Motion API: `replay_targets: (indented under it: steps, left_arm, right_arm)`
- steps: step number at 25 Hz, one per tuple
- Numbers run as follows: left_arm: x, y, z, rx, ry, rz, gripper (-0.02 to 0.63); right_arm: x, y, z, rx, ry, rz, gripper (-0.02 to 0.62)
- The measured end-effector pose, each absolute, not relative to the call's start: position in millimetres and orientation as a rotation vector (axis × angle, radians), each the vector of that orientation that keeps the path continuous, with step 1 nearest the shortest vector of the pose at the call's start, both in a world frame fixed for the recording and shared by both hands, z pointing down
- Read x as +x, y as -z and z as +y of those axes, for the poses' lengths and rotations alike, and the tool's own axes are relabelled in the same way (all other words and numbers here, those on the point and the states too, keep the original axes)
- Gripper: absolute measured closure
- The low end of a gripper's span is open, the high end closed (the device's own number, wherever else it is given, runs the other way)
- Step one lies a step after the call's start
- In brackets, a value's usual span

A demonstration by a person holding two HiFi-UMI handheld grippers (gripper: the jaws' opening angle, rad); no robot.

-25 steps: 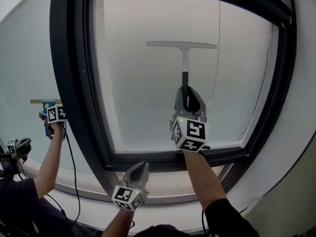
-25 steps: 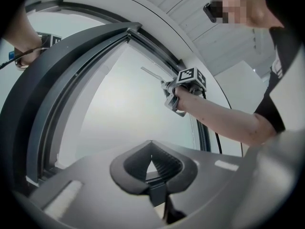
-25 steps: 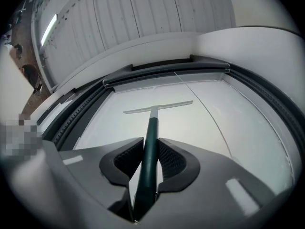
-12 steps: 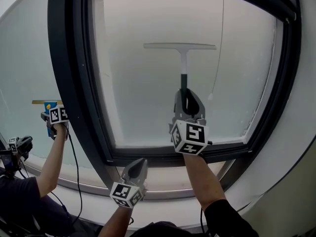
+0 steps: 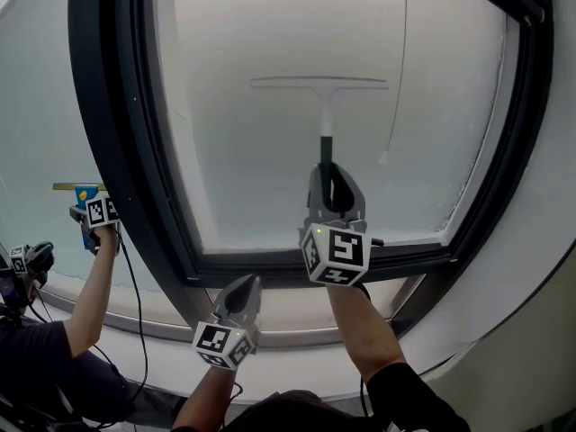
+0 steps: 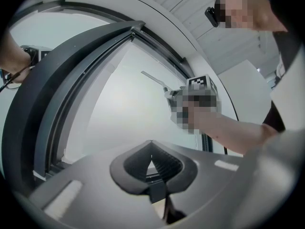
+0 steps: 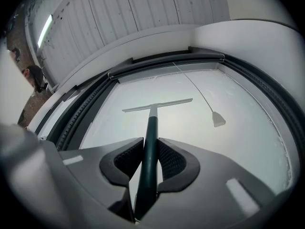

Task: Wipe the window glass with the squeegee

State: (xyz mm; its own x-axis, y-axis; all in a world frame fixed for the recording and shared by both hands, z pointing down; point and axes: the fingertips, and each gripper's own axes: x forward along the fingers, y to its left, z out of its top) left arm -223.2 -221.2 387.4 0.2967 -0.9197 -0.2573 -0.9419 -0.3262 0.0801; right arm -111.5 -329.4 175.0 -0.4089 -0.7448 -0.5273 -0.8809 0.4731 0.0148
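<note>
The right gripper [image 5: 331,180] is holding the squeegee [image 5: 326,115] up against the window glass [image 5: 261,160], its fingers clamping the dark handle, which the right gripper view is showing pinched between the ribbed pads [image 7: 125,157]. The blade is lying level across the upper middle of the pane, well below the top of the dark window frame [image 5: 126,151] and well above the bottom rail. The wiping appears to be under way, but the glass is looking evenly hazy all over, with no wiped band showing, so I cannot tell how much is done; the stretch below the blade is probably waiting for a pass. The left gripper [image 5: 243,288] is hanging low by the sill, its fingers together on nothing (taking no part in the wipe). Counting: two grippers on this person, one squeegee on this pane, one thin pull cord [image 5: 401,61] ending in a small tab, and one other person [image 5: 85,295] raising a gripper at the neighbouring pane on the left.
</note>
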Motion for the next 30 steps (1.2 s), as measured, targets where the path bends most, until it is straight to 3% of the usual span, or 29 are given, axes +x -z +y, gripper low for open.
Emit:
replay_targets:
  steps: [30]
  left_arm:
    - [-233.8, -429.1, -222.4, -2.503, -0.397, 1.833, 0.607]
  right_arm:
    - [-120.2, -300.4, -316.1, -1.44, -0.288, 2.386, 0.499]
